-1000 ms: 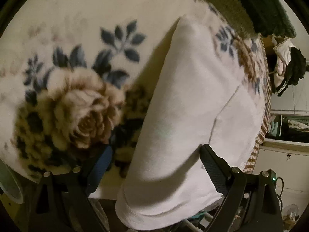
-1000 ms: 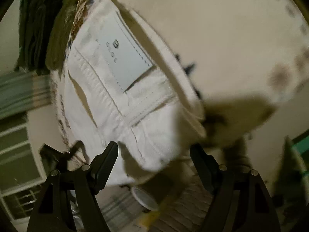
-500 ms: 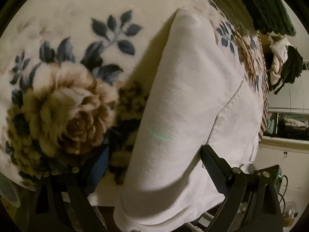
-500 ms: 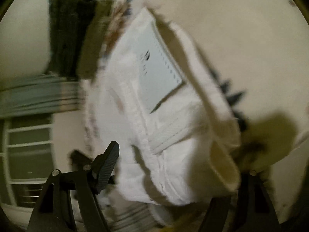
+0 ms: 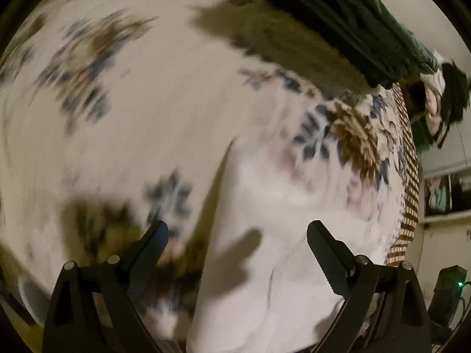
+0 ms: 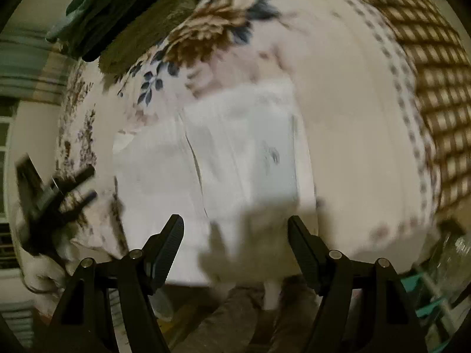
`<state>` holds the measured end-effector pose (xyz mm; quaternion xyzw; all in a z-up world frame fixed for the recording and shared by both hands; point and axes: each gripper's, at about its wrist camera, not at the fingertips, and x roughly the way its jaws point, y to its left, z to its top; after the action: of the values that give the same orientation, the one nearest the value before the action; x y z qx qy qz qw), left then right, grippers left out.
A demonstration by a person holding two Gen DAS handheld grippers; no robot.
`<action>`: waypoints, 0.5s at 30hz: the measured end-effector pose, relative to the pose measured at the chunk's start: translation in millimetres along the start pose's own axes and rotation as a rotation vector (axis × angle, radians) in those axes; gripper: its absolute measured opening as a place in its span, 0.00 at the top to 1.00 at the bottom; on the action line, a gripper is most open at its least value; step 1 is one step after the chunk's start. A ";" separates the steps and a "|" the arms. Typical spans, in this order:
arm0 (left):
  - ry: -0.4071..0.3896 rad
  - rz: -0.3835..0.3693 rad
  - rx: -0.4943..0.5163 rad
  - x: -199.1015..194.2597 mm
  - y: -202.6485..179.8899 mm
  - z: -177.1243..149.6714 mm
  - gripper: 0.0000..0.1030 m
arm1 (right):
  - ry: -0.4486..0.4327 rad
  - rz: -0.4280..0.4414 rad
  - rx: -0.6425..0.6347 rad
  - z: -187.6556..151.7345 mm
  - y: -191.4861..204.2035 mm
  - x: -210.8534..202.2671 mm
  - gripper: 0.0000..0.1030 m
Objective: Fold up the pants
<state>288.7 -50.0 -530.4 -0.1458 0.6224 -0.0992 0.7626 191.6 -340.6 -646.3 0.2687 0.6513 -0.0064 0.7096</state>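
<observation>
- Black plastic is filling the bottom of both views: the left gripper point(image 5: 237, 235) is standing wide apart with nothing between its 2 fingers, just hanging over the cloth.
- Same deal with the right gripper point(image 6: 235, 229), jaws spread wide and not pinching anything. Its opening has narrowed only a hair over the last second, and no fabric is sitting between the pads.
- Both are pointing steeply down, and both pictures are smearing with motion blur, so fine detail is getting lost.
- White pants point(image 6: 223, 161) are lying folded on the bed right below the grippers, near the closest edge of the bed. In the right wrist view a pale rectangular patch point(image 6: 259, 153) is showing on top, too blurred to read.
- In the left wrist view the pants point(image 5: 273, 250) are running from the bottom edge up toward the middle, with finger shadows falling across them.
- Under them a cream floral blanket point(image 5: 147, 103) with brown roses and blue leaves is covering the bed, and its checked brown border point(image 6: 435, 88) is curving around the right side.
- Farther back, dark green folded clothes point(image 5: 353, 23) are sitting on the blanket, well apart from the pants.
</observation>
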 end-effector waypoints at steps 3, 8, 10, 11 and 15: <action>0.079 0.012 0.093 38.1 -15.0 34.5 0.22 | -0.032 -0.002 0.035 15.3 -4.7 0.6 0.27; 0.090 0.050 0.177 61.3 -10.2 46.4 0.82 | -0.033 -0.046 0.099 24.8 -19.2 8.9 0.27; 0.065 -0.007 0.104 55.7 6.6 45.7 0.84 | -0.026 -0.052 0.119 25.0 -27.9 17.9 0.27; 0.047 -0.038 0.043 53.5 18.9 44.5 0.85 | -0.022 -0.051 0.128 25.4 -32.1 21.0 0.27; 0.035 -0.076 -0.066 58.3 44.1 44.3 0.86 | -0.020 -0.028 0.176 26.6 -49.0 30.0 0.27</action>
<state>342.7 -23.6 -591.2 -0.1925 0.6325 -0.1099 0.7422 203.0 -382.6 -692.3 0.3206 0.6449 -0.0762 0.6896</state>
